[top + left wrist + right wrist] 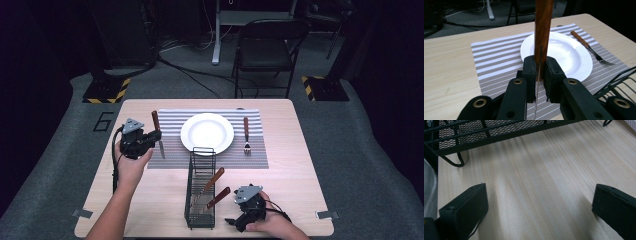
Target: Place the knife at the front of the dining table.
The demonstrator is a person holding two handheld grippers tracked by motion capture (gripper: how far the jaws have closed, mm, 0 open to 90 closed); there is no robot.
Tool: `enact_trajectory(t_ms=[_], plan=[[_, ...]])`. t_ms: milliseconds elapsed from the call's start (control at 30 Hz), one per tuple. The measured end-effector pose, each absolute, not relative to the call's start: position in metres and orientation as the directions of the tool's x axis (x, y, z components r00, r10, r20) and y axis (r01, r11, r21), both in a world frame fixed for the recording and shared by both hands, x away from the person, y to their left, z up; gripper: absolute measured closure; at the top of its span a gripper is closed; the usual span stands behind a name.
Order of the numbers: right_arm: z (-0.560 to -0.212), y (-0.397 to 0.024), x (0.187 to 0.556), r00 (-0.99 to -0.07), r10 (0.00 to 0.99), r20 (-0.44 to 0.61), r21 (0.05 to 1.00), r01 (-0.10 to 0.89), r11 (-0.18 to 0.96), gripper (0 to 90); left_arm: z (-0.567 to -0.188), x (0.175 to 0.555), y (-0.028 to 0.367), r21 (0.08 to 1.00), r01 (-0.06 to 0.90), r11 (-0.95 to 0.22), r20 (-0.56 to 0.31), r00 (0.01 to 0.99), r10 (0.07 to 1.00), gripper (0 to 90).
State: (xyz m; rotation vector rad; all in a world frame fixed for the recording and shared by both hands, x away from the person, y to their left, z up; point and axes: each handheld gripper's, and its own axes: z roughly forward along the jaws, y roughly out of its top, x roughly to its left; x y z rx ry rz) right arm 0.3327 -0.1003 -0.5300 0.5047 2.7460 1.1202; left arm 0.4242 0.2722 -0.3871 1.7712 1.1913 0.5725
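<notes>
My left gripper [154, 136] is shut on a wooden-handled knife [158, 134], held over the left edge of the striped placemat [172, 150]. In the left gripper view the knife [543, 30] stands upright between the two jaws, handle up, thin blade running down between the pads [530, 72]. A white plate [207, 133] sits in the middle of the mat, with a wooden-handled fork [246, 135] to its right. My right gripper [233, 223] rests low at the table's front edge, right of the rack, jaws wide open with nothing between them [539, 205].
A black wire cutlery rack [201, 187] stands at the front centre of the table and holds two wooden-handled utensils [216, 189]. The rack's mesh side [499, 130] is close ahead of the right gripper. A folding chair [267, 50] stands beyond the far table edge.
</notes>
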Motion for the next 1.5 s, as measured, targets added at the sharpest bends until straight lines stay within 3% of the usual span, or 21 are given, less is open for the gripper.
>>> enact_trajectory(t_ms=[600,1500], plan=[[-0.530,-0.100,0.333,-0.935,0.354,0.003,0.699,0.255,0.668,0.0,-0.421,0.434,0.271,0.835,0.533,-0.135,-0.104,0.394,0.913,80.1],[-0.530,-0.100,0.333,-0.935,0.355,0.003,0.699,0.255,0.668,0.0,-0.434,0.474,0.265,0.800,0.591,-0.105,-0.152,0.369,0.917,80.1]])
